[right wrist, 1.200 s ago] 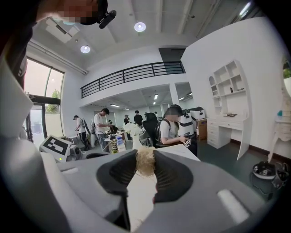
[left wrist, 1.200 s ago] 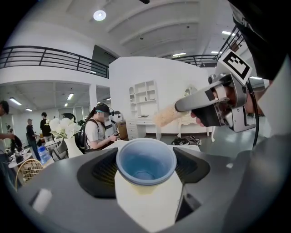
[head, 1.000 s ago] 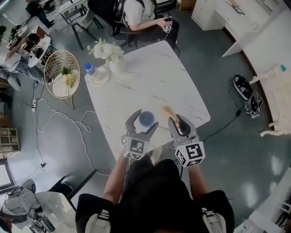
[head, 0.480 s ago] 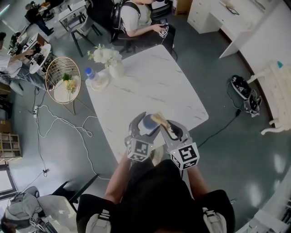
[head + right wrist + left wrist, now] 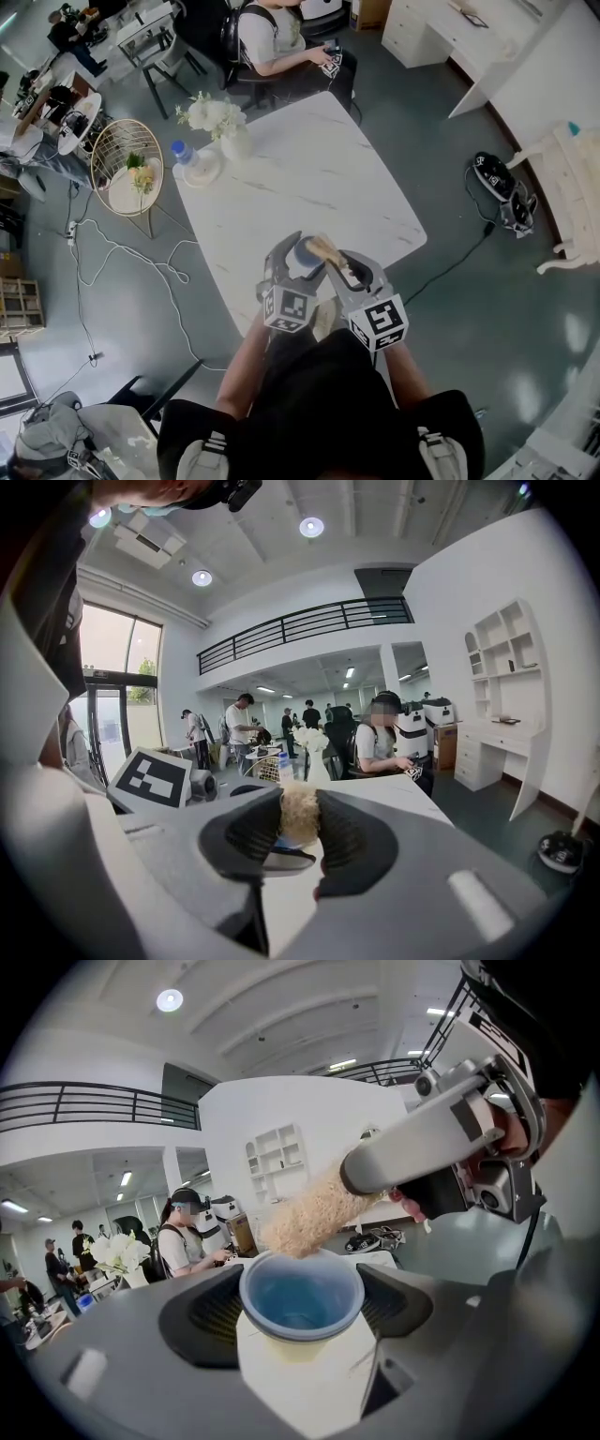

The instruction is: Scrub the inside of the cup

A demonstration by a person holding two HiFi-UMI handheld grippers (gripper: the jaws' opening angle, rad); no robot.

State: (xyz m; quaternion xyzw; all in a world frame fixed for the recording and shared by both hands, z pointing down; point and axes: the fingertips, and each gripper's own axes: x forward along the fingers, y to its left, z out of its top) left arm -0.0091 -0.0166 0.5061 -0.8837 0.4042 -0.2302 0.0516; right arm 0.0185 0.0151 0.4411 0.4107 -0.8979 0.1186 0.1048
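Note:
A blue cup (image 5: 301, 1296) with a pale lower body sits between the jaws of my left gripper (image 5: 297, 255), which is shut on it, mouth facing up and outward. In the head view the blue cup (image 5: 304, 253) hangs over the near edge of the white marble table (image 5: 300, 178). My right gripper (image 5: 343, 264) is shut on a tan bristly brush (image 5: 298, 813). The brush head (image 5: 309, 1218) reaches down from the upper right and touches the cup's far rim. In the head view the brush (image 5: 322, 247) lies across the cup's mouth.
A vase of white flowers (image 5: 221, 120) and a water bottle on a plate (image 5: 190, 157) stand at the table's far left corner. A person sits at the far edge (image 5: 281, 37). A wire side table (image 5: 127, 164) and cables lie on the floor to the left.
The right gripper has swung the brush left, from beside the cup to over its mouth. The left gripper has kept its hold on the cup and barely moved.

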